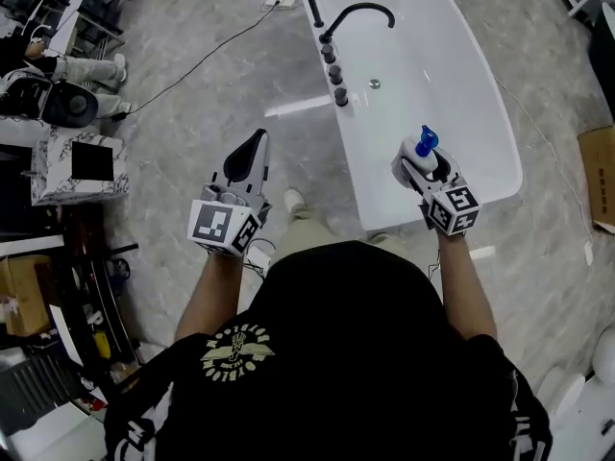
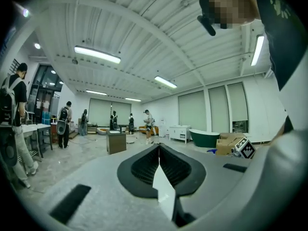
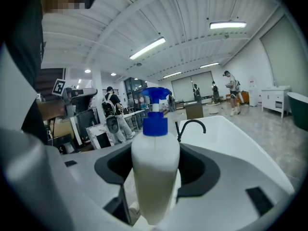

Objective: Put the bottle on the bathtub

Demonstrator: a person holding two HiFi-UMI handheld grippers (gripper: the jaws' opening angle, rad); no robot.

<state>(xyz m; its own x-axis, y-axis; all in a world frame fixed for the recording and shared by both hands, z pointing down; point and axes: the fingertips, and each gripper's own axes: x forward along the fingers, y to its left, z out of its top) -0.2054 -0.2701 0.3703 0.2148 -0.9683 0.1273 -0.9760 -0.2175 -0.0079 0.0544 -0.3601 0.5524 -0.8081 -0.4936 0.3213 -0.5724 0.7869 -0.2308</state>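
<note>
Person's black shirt [image 1: 365,353] fills the bottom of the head view, both forearms reaching forward. Far left: cluttered shelves and a marble-pattern box [image 1: 77,166], well apart from both arms. Left gripper [image 1: 252,147] hangs over bare grey floor [image 1: 183,113], left of the bathtub; fingers [image 2: 159,162] clenched together, nothing between them. Open floor around it, crossed only by a thin black cable [image 1: 202,60] running from the left clutter up to the bathtub's far end. One shoe [image 1: 293,200] shows just beside the near left corner of the bathtub. White bathtub [image 1: 452,46] runs away from the person. Its left rim carries a black faucet [image 1: 360,12] and a row of dark knobs [image 1: 333,65]; the right rim and the near end rim are bare. Right gripper [image 1: 428,166] is over the near end of the bathtub, fingers grasping the bottle [image 1: 420,149] by its white body, upright, blue pump top up. Bottle is in the air, not resting on the rim. Far right: cardboard box [image 1: 598,176] on the floor, clear floor between it and the bathtub.
</note>
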